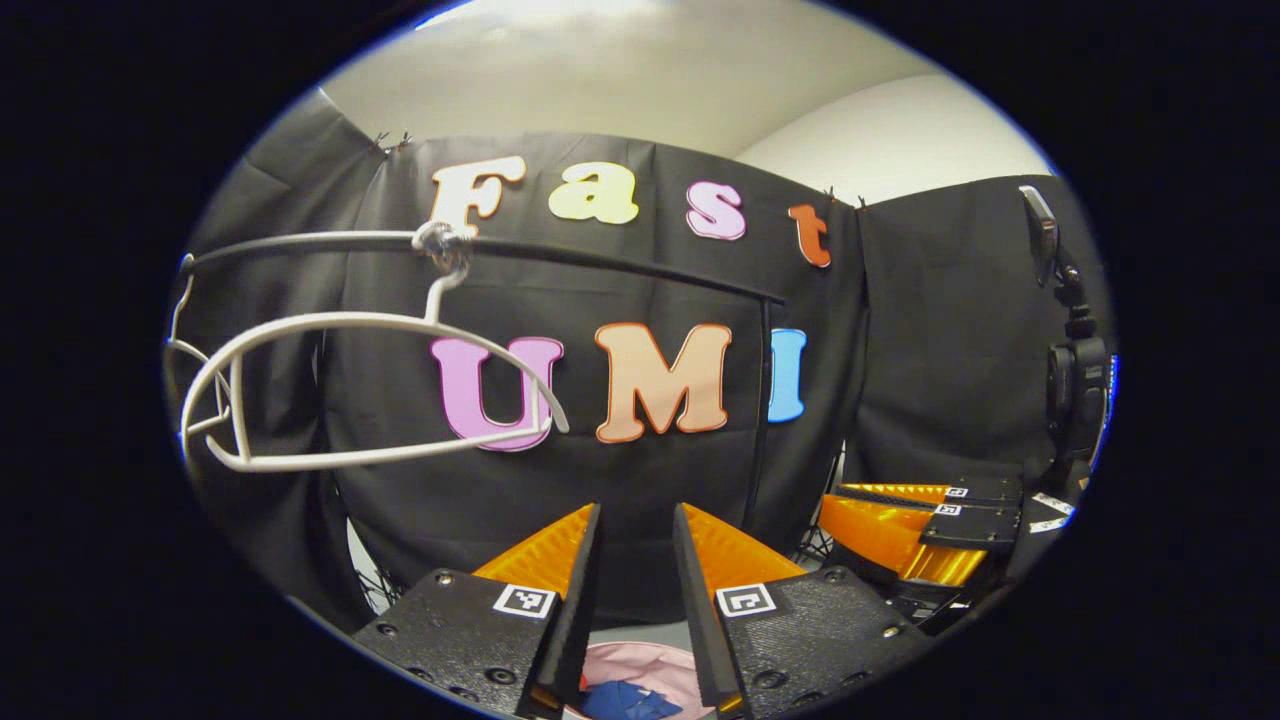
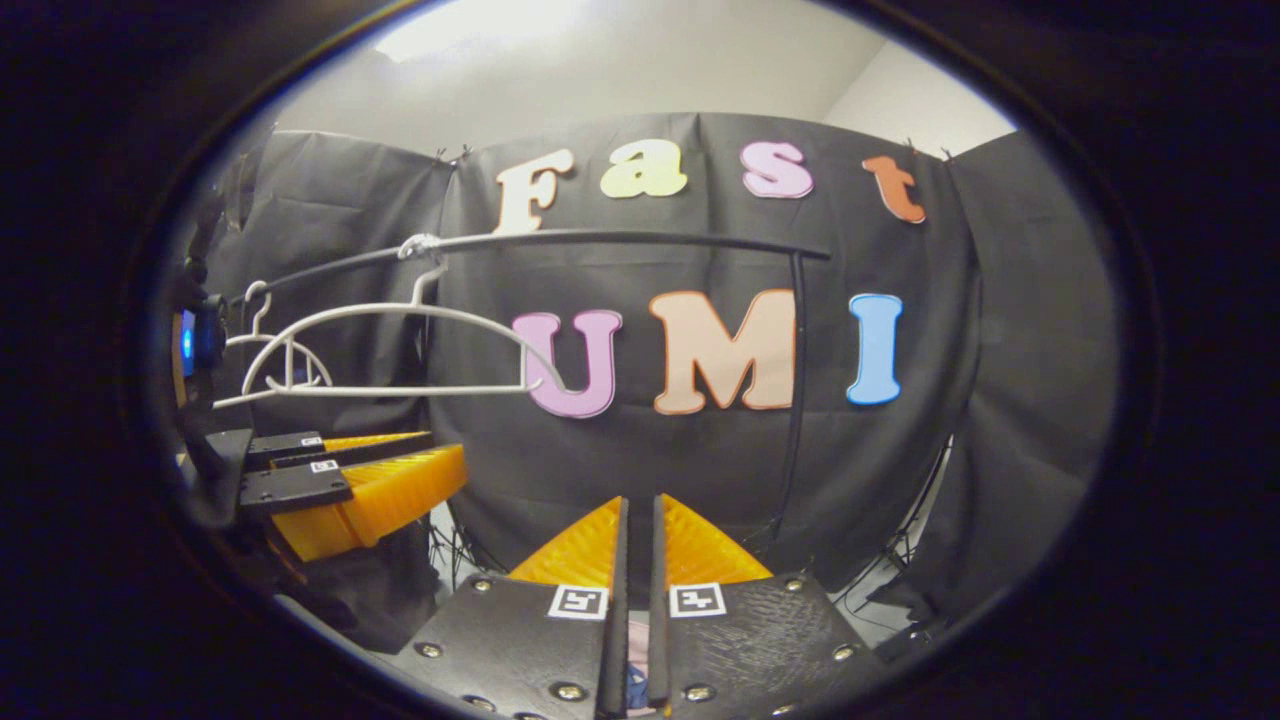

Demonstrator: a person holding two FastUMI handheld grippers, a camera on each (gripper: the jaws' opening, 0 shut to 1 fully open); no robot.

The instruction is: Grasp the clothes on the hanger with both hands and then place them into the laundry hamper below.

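Observation:
A bare white hanger hangs from a black rail, up and left of my left gripper. The left gripper's fingers stand a little apart with nothing between them. Below them, through the gap, pink fabric and blue cloth lie low down. My right gripper is shut, its fingers almost touching, with a sliver of pink and blue showing far below. The same hanger and rail sit up and left of it. The two grippers are side by side: right gripper, left gripper.
A second white hanger hangs at the rail's far end. The rail's black upright post stands in front of the cloth wall. A dark device on a stand rises beside the right gripper. Thin stand legs reach the floor.

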